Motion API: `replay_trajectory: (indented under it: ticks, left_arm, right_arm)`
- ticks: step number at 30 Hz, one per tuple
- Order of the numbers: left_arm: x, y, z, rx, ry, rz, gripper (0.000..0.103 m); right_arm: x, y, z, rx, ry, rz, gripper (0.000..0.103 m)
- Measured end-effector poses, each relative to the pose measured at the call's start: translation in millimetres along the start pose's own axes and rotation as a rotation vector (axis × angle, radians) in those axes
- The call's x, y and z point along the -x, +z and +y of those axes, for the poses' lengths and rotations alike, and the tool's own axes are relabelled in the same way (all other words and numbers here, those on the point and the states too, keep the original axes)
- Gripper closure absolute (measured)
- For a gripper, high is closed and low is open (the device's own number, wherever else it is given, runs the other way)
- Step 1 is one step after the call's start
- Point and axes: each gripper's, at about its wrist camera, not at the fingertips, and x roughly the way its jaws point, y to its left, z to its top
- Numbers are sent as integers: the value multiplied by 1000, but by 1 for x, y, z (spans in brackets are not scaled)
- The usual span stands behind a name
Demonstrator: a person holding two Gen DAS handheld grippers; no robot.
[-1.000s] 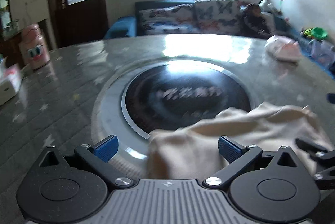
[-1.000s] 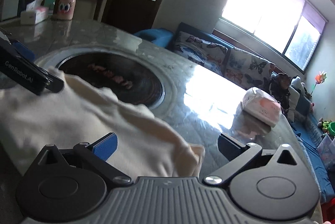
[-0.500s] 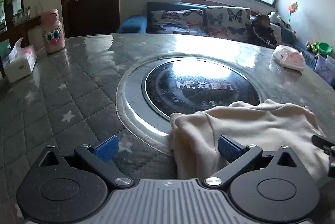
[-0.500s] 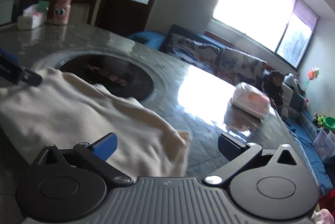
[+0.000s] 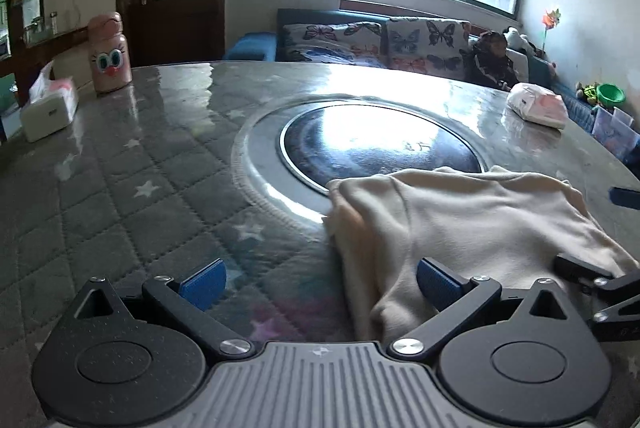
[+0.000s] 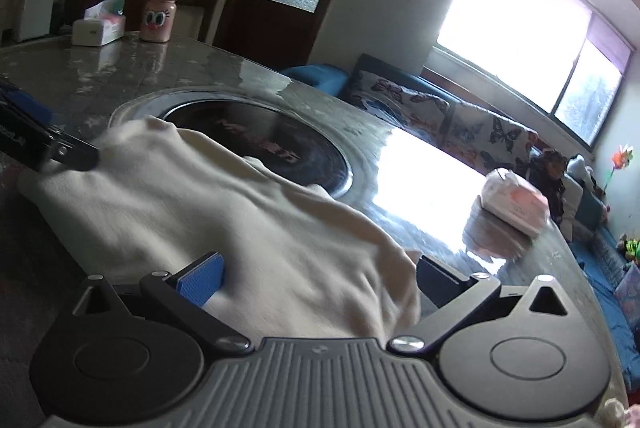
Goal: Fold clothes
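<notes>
A cream garment (image 5: 460,224) lies bunched on the round table, partly over the dark inset disc (image 5: 376,143). My left gripper (image 5: 318,282) is open at the garment's left edge, with its right finger over the cloth. My right gripper (image 6: 318,280) is open with the garment's (image 6: 224,211) right end between its fingers. The left gripper's finger (image 6: 64,151) shows at the cloth's far left in the right wrist view. The right gripper's fingers (image 5: 588,274) show at the cloth's right in the left wrist view.
A pink cartoon bottle (image 5: 109,53) and a white tissue box (image 5: 48,103) stand at the table's far left. A plastic-wrapped packet (image 5: 538,103) lies at the far right. A sofa (image 5: 372,39) stands behind the table under the window.
Both grippers have drawn back and the views have shifted. The garment now lies lower and flatter on the table. Both stay open.
</notes>
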Motion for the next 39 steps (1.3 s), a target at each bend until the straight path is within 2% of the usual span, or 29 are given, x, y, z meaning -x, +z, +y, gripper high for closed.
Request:
replay_trajectory:
  ticks: [9, 13, 16, 20, 24, 31, 35, 39]
  left_arm:
    - [5, -13, 9, 7, -15, -20, 0]
    - [5, -13, 7, 1, -10, -25, 0]
    - [5, -14, 8, 7, -12, -26, 0]
    - [6, -15, 9, 14, -15, -24, 0]
    - [6, -15, 9, 12, -16, -22, 0]
    - [10, -13, 8, 18, -12, -23, 0]
    - [18, -16, 10, 18, -7, -27, 0]
    - [19, -21, 15, 24, -6, -10, 0]
  right_arm:
    - [14, -16, -13, -20, -18, 5, 0]
    - [20, -9, -12, -2, -11, 0, 0]
    - [18, 6, -8, 6, -9, -37, 0]
    - [6, 18, 9, 23, 42, -53, 0]
    - [2, 8, 29, 81, 82, -31, 0]
    - [23, -1, 30, 103, 111, -26, 0]
    - [24, 4, 31, 76, 142, -34, 0]
    - [16, 3, 40, 96, 171, -4, 0]
